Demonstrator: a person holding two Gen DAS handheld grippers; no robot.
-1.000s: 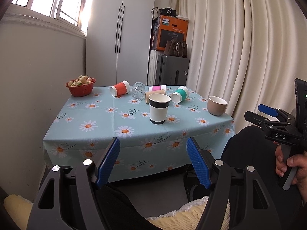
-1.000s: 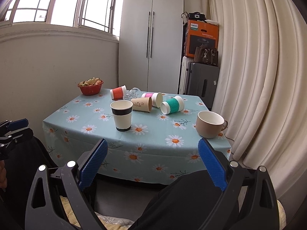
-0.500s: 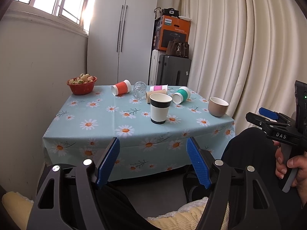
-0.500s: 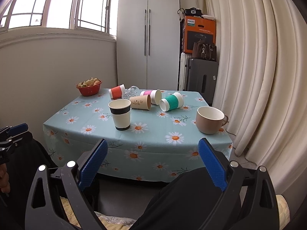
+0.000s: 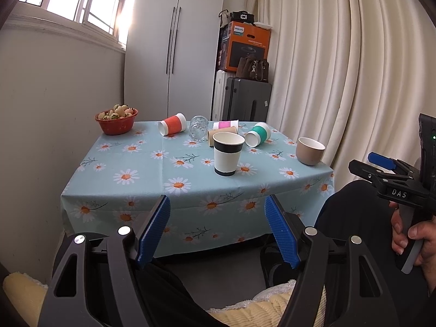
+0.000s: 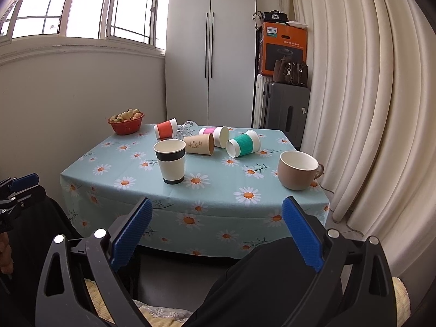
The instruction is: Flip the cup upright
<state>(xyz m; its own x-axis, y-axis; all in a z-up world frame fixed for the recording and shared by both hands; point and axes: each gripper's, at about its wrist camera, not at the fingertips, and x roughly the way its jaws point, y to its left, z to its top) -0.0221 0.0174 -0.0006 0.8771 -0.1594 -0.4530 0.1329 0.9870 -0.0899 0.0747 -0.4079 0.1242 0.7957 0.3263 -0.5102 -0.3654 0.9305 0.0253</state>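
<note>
- Standing against a cream wall under a window: table (image 6: 207, 190) draped in a blue daisy cloth, white wardrobe (image 6: 211, 49) and pleated curtain (image 6: 354, 95) behind it.
- Sitting upright near the table's front: black-banded paper cup (image 6: 170, 161) and, towards the right edge, beige mug (image 6: 297, 169).
- Lying on their sides in a cluster behind the banded cup: orange-sleeved cup (image 6: 164, 128), clear glass (image 5: 199, 127), pink-sleeved cup (image 6: 214, 135), brown paper cup (image 6: 199, 144), green-sleeved cup (image 6: 243, 144).
- Resting at the back left corner: red bowl (image 5: 116, 121) holding pale fruit.
- Hovering short of the table over a dark-trousered lap: left gripper (image 5: 216, 230), jaws spread wide, holding nothing.
- Hovering likewise, well apart from every cup: right gripper (image 6: 215, 235), jaws gaping and empty.
</note>
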